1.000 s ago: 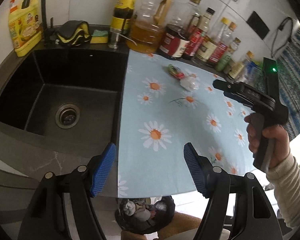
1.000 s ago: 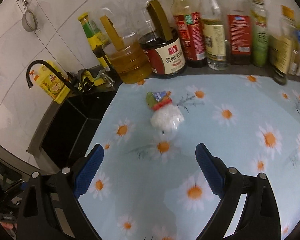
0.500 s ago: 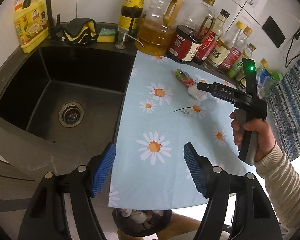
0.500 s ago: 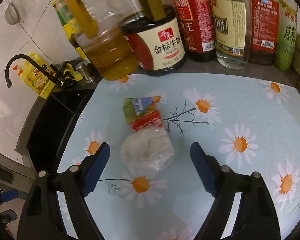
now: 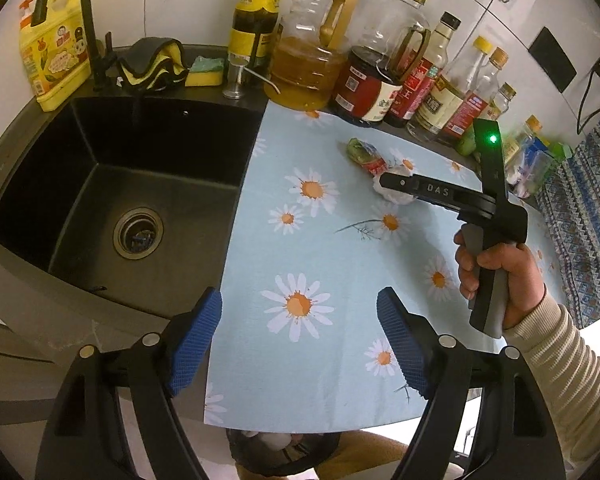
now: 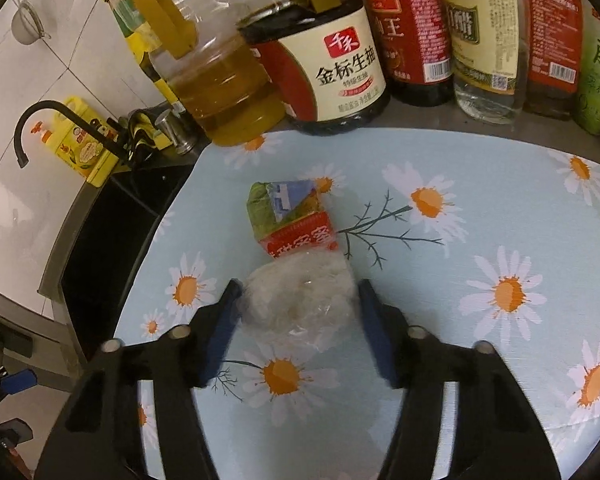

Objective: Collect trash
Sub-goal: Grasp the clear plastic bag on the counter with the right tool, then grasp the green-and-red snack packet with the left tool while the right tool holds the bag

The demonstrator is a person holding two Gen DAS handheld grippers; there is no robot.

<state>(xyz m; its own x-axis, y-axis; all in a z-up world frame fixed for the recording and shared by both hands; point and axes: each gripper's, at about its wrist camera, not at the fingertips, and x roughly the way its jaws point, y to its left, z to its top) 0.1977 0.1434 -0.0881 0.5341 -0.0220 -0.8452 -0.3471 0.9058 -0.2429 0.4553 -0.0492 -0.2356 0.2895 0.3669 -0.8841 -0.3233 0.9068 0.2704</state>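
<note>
A crumpled snack bag [image 6: 296,264], green and red at the top with a clear white-filled bottom, lies on the daisy tablecloth [image 6: 480,220]. My right gripper [image 6: 298,304] has its blue pads on both sides of the bag's clear part, touching or nearly touching it. In the left wrist view the bag [image 5: 370,158] lies at the far side, partly hidden by the right gripper [image 5: 388,184]. My left gripper [image 5: 300,336] is open and empty above the counter's front edge. A dark trash bin [image 5: 284,450] with trash in it shows below the counter edge.
A row of oil and sauce bottles [image 6: 340,60] stands along the wall right behind the bag. A black sink [image 5: 112,184] lies left of the tablecloth, with a black faucet [image 5: 80,16], a yellow soap jug [image 5: 52,60] and a sponge [image 5: 206,72] behind it.
My right gripper moved forward to the bag and its fingers narrowed around the clear part. The left gripper rose slightly and stayed open.
</note>
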